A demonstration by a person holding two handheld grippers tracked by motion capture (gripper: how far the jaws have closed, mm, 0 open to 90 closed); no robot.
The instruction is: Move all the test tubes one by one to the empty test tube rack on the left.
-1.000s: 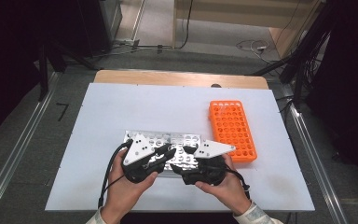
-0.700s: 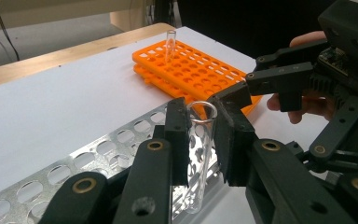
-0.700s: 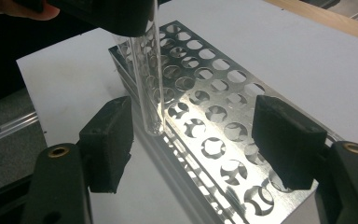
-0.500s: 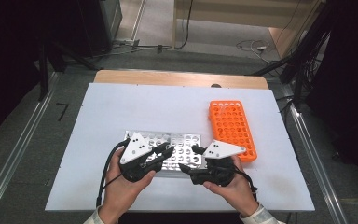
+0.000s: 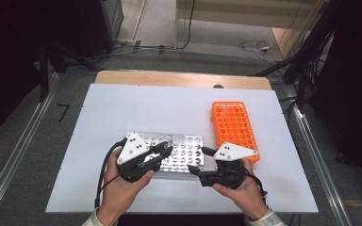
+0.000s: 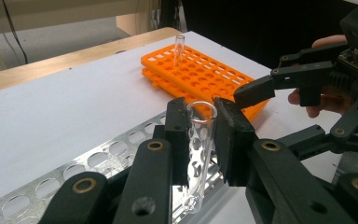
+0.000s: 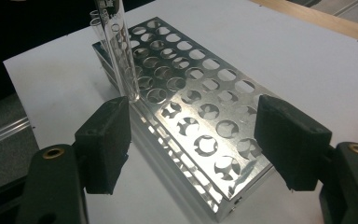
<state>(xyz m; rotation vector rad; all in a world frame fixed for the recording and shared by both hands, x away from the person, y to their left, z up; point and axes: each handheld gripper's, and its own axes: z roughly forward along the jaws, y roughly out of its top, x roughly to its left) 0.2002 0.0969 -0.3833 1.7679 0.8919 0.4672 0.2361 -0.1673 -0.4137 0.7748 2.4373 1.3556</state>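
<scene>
My left gripper (image 5: 166,151) (image 6: 200,112) is shut on a clear glass test tube (image 6: 199,140), held upright over the near edge of the silver metal rack (image 5: 185,151) (image 6: 98,161). The same tube (image 7: 121,60) shows at the upper left of the right gripper view. To the right of the metal rack, my right gripper (image 5: 200,161) (image 7: 193,130) points left with wide jaws. They have just been opening a little and hold nothing; the metal rack (image 7: 200,112) lies beyond them. The orange rack (image 5: 233,129) (image 6: 200,77) holds one glass tube (image 6: 179,46).
The racks sit on a white table (image 5: 122,108) with a wooden strip (image 5: 179,79) at its far edge. Dark equipment and cables stand beyond and to the sides. Bare table surface lies to the left of and behind the metal rack.
My right gripper has drawn off to the right, away from the left gripper. The left gripper has stayed in place with the tube.
</scene>
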